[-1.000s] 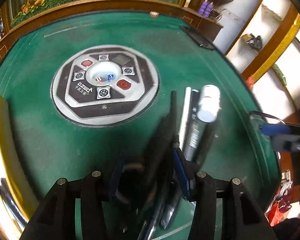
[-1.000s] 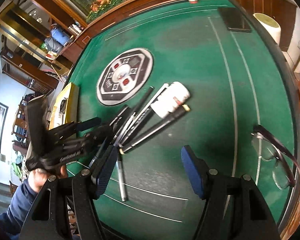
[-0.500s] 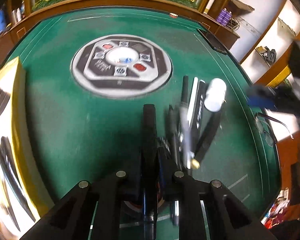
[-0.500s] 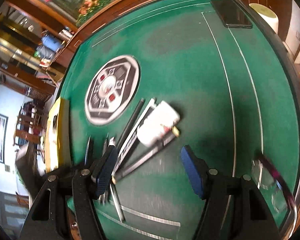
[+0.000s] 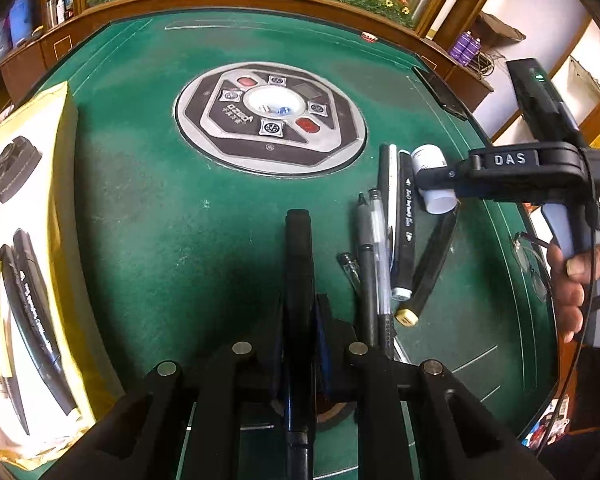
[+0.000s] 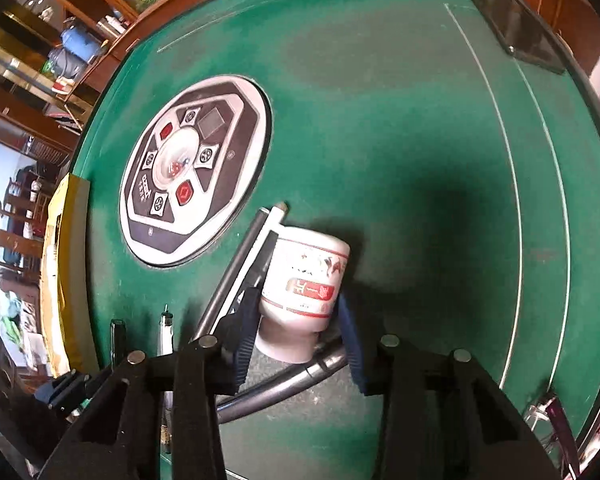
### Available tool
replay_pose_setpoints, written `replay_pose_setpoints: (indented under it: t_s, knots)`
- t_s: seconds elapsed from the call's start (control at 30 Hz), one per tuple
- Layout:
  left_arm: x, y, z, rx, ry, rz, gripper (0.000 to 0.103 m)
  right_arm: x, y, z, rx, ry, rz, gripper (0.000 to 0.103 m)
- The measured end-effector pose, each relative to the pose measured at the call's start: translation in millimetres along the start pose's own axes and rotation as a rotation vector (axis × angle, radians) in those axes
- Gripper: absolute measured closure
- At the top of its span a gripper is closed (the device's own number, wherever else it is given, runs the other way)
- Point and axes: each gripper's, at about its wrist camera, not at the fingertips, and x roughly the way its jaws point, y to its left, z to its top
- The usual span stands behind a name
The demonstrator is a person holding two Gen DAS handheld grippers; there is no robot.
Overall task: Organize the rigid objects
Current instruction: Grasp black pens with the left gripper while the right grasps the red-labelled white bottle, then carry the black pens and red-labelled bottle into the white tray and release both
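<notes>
the white bottle [image 6: 304,300] lies on its side on the green tabletop [image 6: 420,160], resting across a fan of pens [image 5: 384,248], just beside the round control panel [image 6: 196,184] set into the felt. the right gripper [image 6: 298,336] straddles the bottle's lower end, its blue-padded fingers [image 6: 246,334] standing wide on either side, the left pad touching or nearly touching the wall, the right pad a little apart, so nothing is clamped yet. to do this well i would close slowly and squarely on the label band rather than the narrower cap end, keep the pads level so the round body cannot squirt out, and lift straight up before carrying it off, since the bottle sits on the dark pen [image 6: 284,384] that curves under it and a sideways drag would scatter the row. the left gripper [image 5: 298,344] is closed on a black marker [image 5: 298,264] that points forward between its fingers, above the felt; it should stay out of the right one's path. near the left edge lies a yellow box [image 5: 66,184]. hard to make out: the bottle's cap end is hidden behind the gripper body, the label print is unreadable, and whether the left pad truly touches i cannot tell. eyeglasses [image 6: 556,420] are cut off at the edge.
</notes>
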Motion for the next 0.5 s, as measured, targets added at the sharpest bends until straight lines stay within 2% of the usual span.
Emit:
replay_pose_setpoints:
  t_s: [0.23,0.3,0.5]
  knots:
    - [-4.4,2.3,2.6,-0.024,-0.034,-0.033,0.089,-25.6,-5.4,-19.5,-0.018,-0.056,0.058,0.066]
    - [-9.9,0.9,6.0,-0.019,-0.048,-0.041,0.089,-36.1,-4.6,-29.4,-0.017,-0.07,0.099,0.066]
    - [-27.0,1.0,11.6,-0.034,-0.081,-0.065,0.089,-47.1,12.0,-49.2,-0.029,-0.062,0.192,0.066]
